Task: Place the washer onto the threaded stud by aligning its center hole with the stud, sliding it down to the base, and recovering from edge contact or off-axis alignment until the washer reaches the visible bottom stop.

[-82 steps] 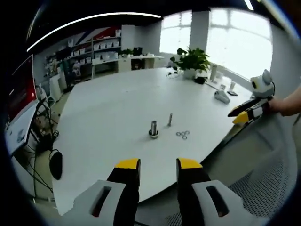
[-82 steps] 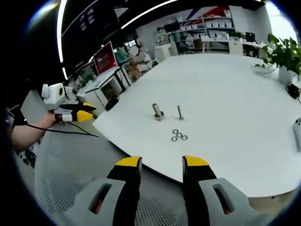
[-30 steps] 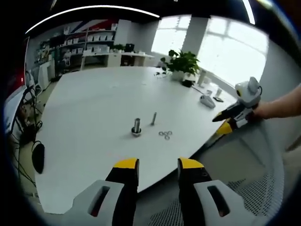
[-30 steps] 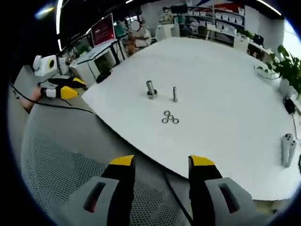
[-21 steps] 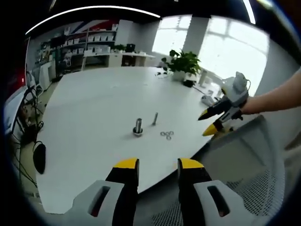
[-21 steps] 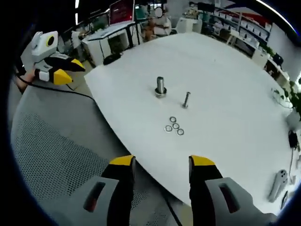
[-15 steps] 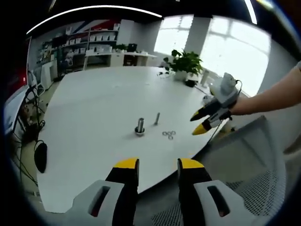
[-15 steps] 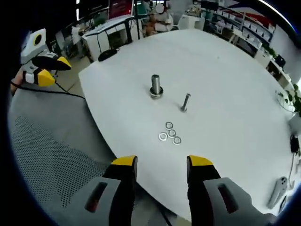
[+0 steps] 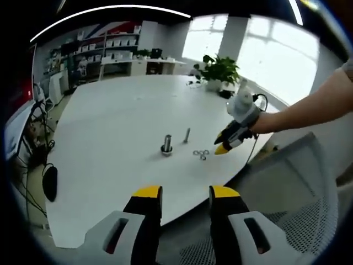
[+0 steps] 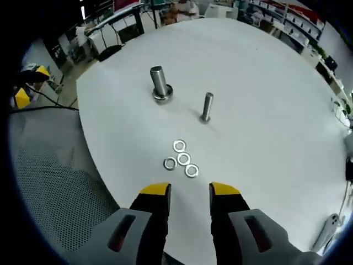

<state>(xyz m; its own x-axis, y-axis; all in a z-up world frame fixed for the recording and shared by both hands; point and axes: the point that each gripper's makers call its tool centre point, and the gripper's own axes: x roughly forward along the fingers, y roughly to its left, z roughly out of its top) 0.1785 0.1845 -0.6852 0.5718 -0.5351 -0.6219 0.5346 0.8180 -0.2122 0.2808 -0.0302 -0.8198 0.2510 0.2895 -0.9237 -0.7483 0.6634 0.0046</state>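
Observation:
A small cluster of flat washers (image 10: 183,159) lies on the white table (image 10: 265,110) just beyond my right gripper (image 10: 190,190), which is open with nothing between its yellow-tipped jaws. Farther off stand a thick threaded stud on a round base (image 10: 160,83) and a thin stud (image 10: 207,106), both upright. In the left gripper view the washers (image 9: 199,154) lie right of the thick stud (image 9: 166,144) and thin stud (image 9: 187,135), and the right gripper (image 9: 222,143) hovers beside them, held by a person's arm. My left gripper (image 9: 186,193) is open, short of the table's near edge.
A grey mesh chair (image 10: 49,182) sits below the table's near edge (image 9: 165,212). A potted plant (image 9: 223,69) stands at the far side. A white handheld device (image 10: 330,221) lies at the right. Shelves and desks line the room behind.
My right gripper has come in over the table edge toward the washers, and its jaws stand a little closer together. The left gripper has barely moved.

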